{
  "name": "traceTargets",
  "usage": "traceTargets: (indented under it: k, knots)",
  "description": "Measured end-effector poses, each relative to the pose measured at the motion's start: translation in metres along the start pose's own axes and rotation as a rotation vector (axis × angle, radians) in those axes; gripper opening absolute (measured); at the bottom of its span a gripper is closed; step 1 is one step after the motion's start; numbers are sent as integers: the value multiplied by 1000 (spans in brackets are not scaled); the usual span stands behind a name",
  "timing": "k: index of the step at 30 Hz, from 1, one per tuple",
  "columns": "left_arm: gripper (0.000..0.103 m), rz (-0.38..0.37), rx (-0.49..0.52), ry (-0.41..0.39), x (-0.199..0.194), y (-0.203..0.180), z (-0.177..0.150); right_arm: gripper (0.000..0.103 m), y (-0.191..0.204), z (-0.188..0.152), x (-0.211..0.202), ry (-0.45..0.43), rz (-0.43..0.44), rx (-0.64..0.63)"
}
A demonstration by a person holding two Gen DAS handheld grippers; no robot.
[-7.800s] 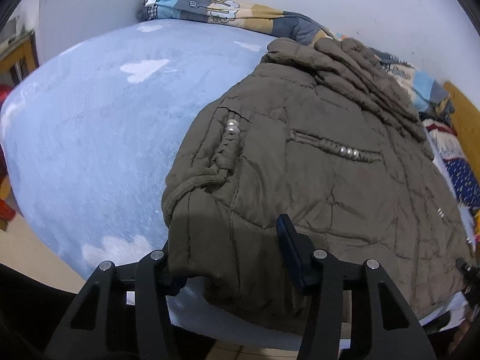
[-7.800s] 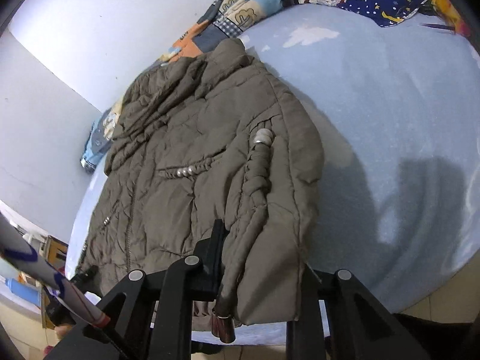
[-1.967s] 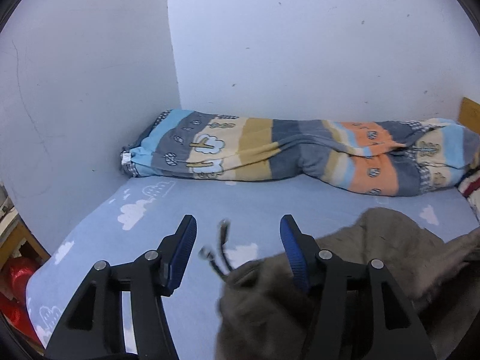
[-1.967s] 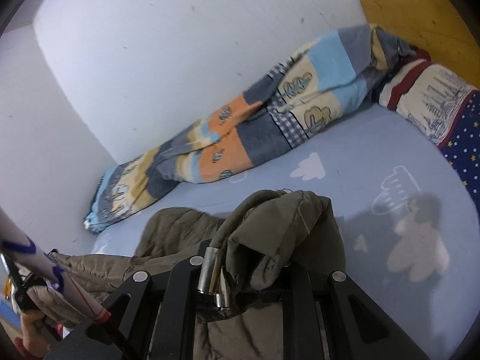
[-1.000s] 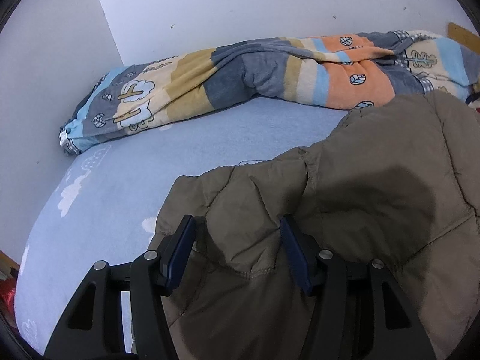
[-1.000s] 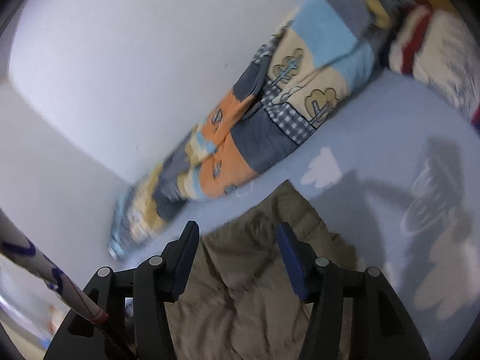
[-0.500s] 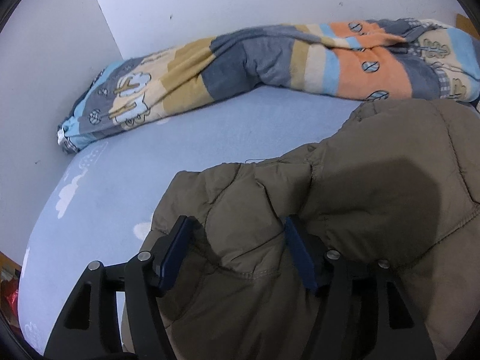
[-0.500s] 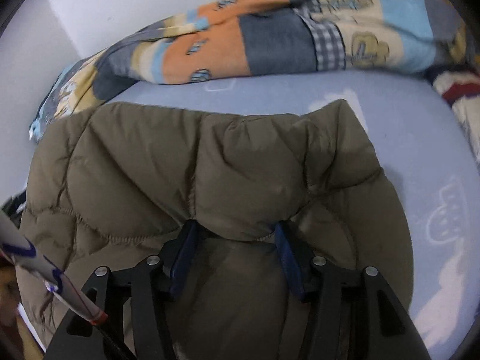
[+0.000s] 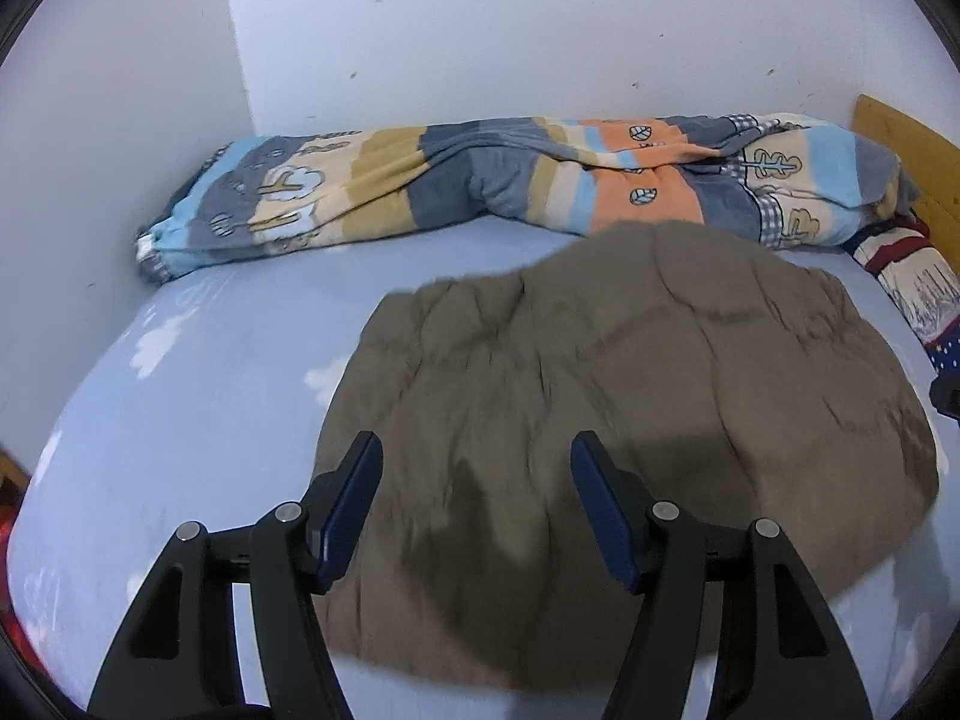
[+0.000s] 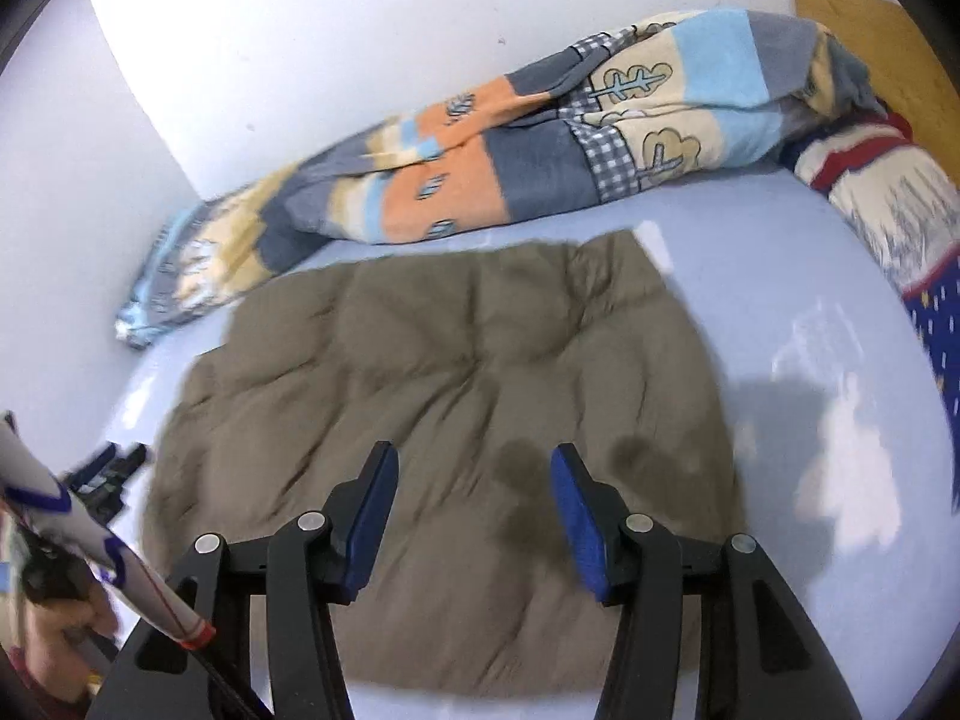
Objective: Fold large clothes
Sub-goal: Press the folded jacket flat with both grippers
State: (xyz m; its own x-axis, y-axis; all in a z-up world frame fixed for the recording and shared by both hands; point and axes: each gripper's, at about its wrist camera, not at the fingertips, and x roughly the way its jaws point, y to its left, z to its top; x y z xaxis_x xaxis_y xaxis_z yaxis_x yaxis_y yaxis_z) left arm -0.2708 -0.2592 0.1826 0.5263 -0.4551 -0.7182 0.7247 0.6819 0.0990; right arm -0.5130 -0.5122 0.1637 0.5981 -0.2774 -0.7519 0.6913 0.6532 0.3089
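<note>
Below your wide, empty left claw (image 9: 474, 480) and right claw (image 10: 474, 480), the quilted olive-brown padded jacket (image 9: 630, 408) lies folded crosswise on the bed (image 9: 210, 372).

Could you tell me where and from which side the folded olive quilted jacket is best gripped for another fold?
Probably the olive quilted jacket by its near edge, from the front: it lies flat on the blue sheet, and both open grippers, left and right, hover there.

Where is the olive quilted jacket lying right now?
The olive quilted jacket lies flat on the blue bed sheet, in front of the striped blanket along the wall.
</note>
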Motion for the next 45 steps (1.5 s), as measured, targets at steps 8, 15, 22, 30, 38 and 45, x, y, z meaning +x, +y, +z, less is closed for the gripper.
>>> traceTargets:
  k: [8,15,22,30,38,45]
  knots:
    - [64,-35,-64,-44,-5,-20,-31,57,40,-57,-29,-53,18,9]
    - [65,-45,22,38,36,-38,-41,57,58,-66,26,-36,-54,-115]
    - [66,-37,26,118,59,-44,-45,58,56,-69,74,82,-97,-156]
    - [65,-37,-30,56,30,-19,-38,58,44,-60,53,77,-29,-79]
    - [65,41,-107,131,54,28,-52,58,-13,-47,13,20,-123,63]
    - [66,42,-127,164,59,26,-55,59,-28,-56,41,121,-174,85]
